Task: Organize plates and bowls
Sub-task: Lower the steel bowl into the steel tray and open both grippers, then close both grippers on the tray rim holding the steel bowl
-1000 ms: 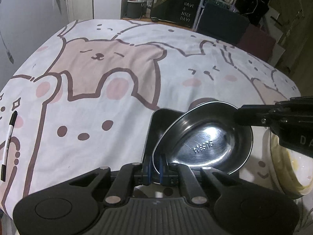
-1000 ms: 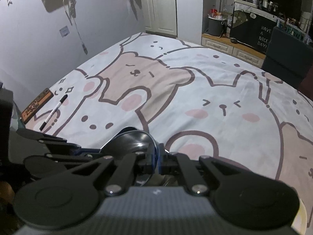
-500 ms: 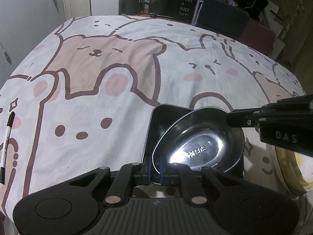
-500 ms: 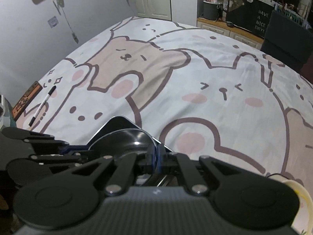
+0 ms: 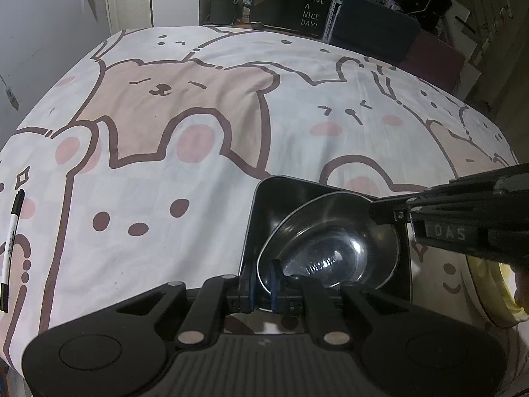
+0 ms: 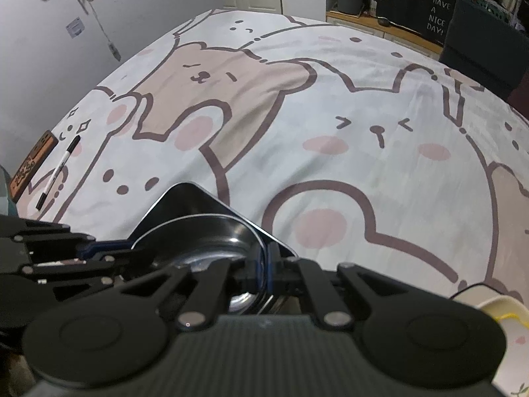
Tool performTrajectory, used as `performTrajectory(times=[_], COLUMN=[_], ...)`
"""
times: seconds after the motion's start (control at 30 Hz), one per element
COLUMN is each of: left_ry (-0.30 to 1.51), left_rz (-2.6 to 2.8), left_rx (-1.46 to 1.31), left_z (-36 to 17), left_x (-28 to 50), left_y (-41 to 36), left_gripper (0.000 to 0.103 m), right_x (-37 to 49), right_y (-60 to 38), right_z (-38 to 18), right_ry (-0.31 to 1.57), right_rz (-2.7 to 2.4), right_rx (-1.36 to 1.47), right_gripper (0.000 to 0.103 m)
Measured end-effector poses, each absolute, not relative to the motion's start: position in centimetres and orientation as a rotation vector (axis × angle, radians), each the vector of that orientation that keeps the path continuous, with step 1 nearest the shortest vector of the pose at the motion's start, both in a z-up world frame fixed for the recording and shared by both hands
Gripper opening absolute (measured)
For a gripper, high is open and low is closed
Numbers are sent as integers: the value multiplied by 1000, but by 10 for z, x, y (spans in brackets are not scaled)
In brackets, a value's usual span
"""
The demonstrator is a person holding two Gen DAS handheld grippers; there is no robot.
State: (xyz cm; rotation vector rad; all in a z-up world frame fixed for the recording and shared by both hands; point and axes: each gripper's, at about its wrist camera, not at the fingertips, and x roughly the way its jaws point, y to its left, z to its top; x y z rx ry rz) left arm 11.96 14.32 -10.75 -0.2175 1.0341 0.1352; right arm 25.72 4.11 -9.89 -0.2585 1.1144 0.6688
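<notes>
Steel bowl (image 5: 330, 248) (over black tray (image 5: 274, 198)) rim pinched by left gripper (image 5: 263, 281) and right gripper (image 6: 263, 268).

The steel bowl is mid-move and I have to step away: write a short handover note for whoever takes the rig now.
Left claw: shut on the steel bowl at its near rim.
Right claw: shut on the same bowl's opposite rim.
The bowl sits tilted inside the black square dish on the bear-print cloth.
A cream dish lies just right of them.
Done: bowl brought into the square dish.
Left: settle it flat, release both claws, then deal with the cream dish.
</notes>
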Motion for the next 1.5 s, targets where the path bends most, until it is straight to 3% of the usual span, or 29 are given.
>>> performTrajectory(times=[0.3, 0.4, 0.43, 0.53, 0.6, 0.73, 0.8, 0.97, 1.13, 1.2, 1.37, 1.5], left_ry=[1022, 1013, 1006, 974, 955, 918, 911, 941, 978, 996, 1027, 1043], left_rz=[129, 126, 125, 100, 96, 70, 66, 43, 1, -22, -65, -84], left_rx=[-220, -226, -228, -256, -264, -275, -267, -232, -175, -175, -187, -183], left_z=[-106, -104, -102, -95, -89, -78, -74, -72, -78, -82, -86, -89], left_x=[117, 115, 114, 110, 108, 108, 110, 124, 140, 145, 154, 155], left_y=[143, 145, 145, 149, 152, 158, 163, 174, 183, 185, 185, 181], left_gripper=[10, 10, 12, 24, 41, 55, 67, 81, 77, 55, 20, 15], right_x=[264, 265, 265, 265, 264, 263, 261, 255, 246, 240, 227, 226], right_y=[39, 37, 35, 30, 24, 9, 3, -14, -25, -26, -30, -32], right_z=[-107, -104, -102, -92, -86, -74, -71, -73, -89, -95, -112, -119], right_ry=[1130, 1134, 1132, 1099, 1082, 1067, 1064, 1074, 1161, 1189, 1242, 1287], right_rz=[667, 673, 673, 663, 669, 648, 642, 530, 453, 432, 379, 371], right_rx=[-223, -194, -183, -168, -136, -52, -27, 38, 124, 131, 249, 310], right_gripper=[9, 15, 22, 41, 46, 61, 69, 95, 102, 102, 102, 64])
